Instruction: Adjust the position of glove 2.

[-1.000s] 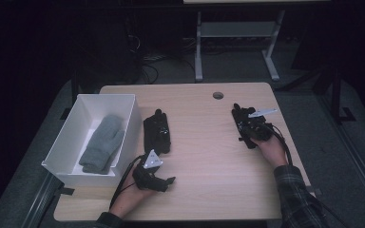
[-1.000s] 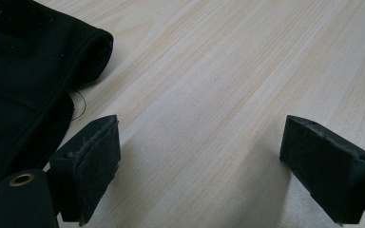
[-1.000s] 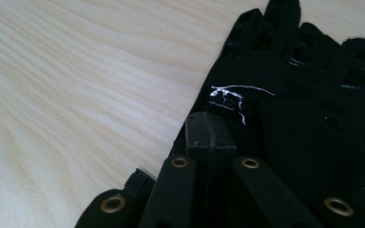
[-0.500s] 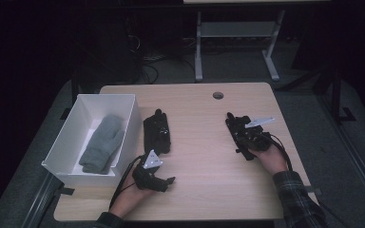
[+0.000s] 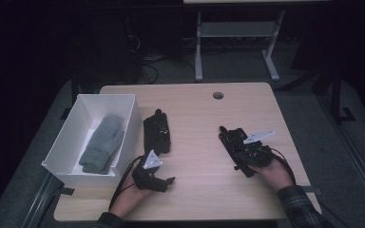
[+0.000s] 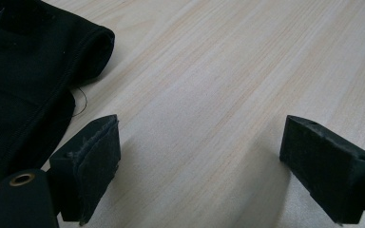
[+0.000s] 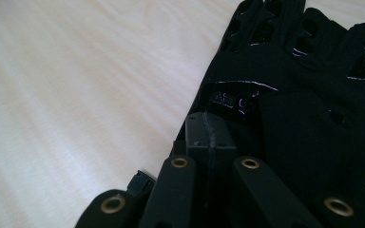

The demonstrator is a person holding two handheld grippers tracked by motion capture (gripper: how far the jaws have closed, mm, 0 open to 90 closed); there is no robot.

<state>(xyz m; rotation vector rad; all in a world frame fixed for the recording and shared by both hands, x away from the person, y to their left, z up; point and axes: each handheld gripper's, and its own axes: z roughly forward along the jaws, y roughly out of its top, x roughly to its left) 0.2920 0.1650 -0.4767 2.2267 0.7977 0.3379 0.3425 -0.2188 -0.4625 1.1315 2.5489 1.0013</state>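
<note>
Black fingerless glove (image 5: 232,140), right half of pale wooden bench (image 5: 195,114): cuff pinched in right gripper (image 5: 241,153)'s closed fingers, long axis running far-left. Second black glove (image 5: 157,131) lies just far of left gripper (image 5: 158,172), fingers (image 6: 95,156) spread, empty

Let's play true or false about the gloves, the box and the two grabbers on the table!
1. A grey mitten lies in the white box. True.
2. The left gripper is shut tight. False: its jaws stand wide apart over bare table.
3. The right gripper is shut on a black glove. True.
4. Another black glove lies inside the box. False: it lies on the table beside the box.
</note>
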